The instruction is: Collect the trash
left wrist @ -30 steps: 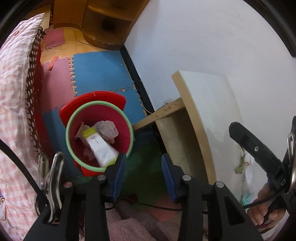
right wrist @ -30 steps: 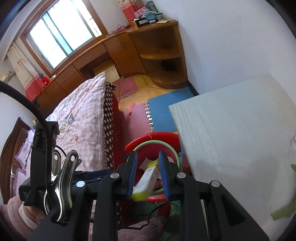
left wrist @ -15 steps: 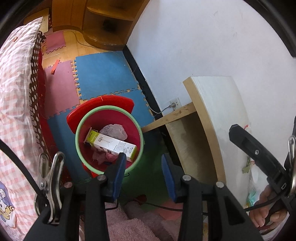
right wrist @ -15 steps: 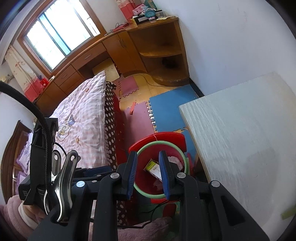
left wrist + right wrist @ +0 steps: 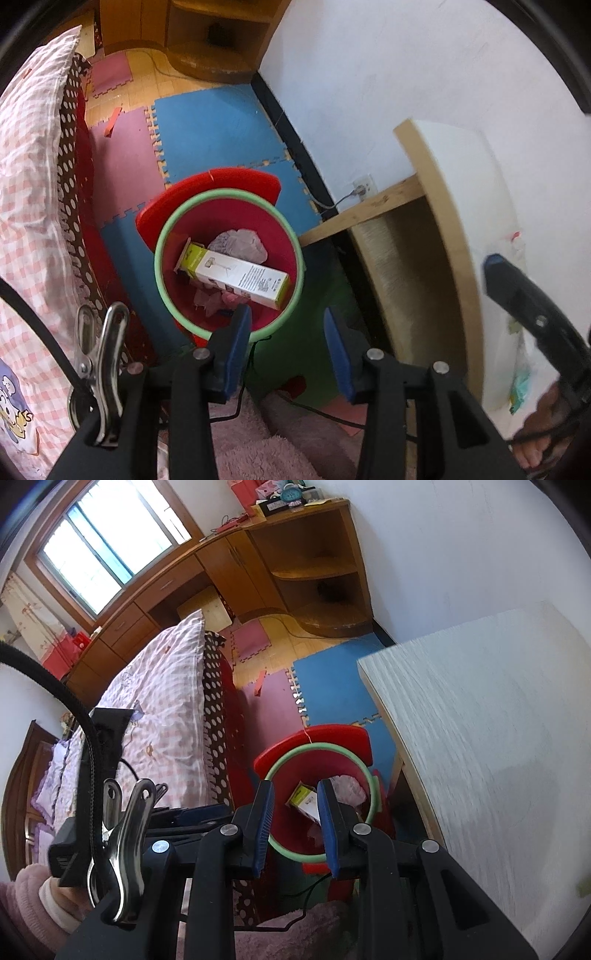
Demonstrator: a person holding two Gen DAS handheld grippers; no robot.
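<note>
The white-and-lime carton (image 5: 236,277) lies flat across crumpled tissue in the green-rimmed red bin (image 5: 300,258); both the left gripper (image 5: 286,343) and the right gripper (image 5: 293,825) stand open, holding nothing.

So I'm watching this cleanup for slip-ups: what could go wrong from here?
The box lies slanted across the red bin on crumpled paper, not settled deep; more trash might catch on it. A dark cable crosses the floor beside the bin and could snag.

Nothing can be read — the white and green box (image 5: 236,275) lying in the red bin (image 5: 229,258) carries a block of small print and a drawing, too fine to make out.
</note>
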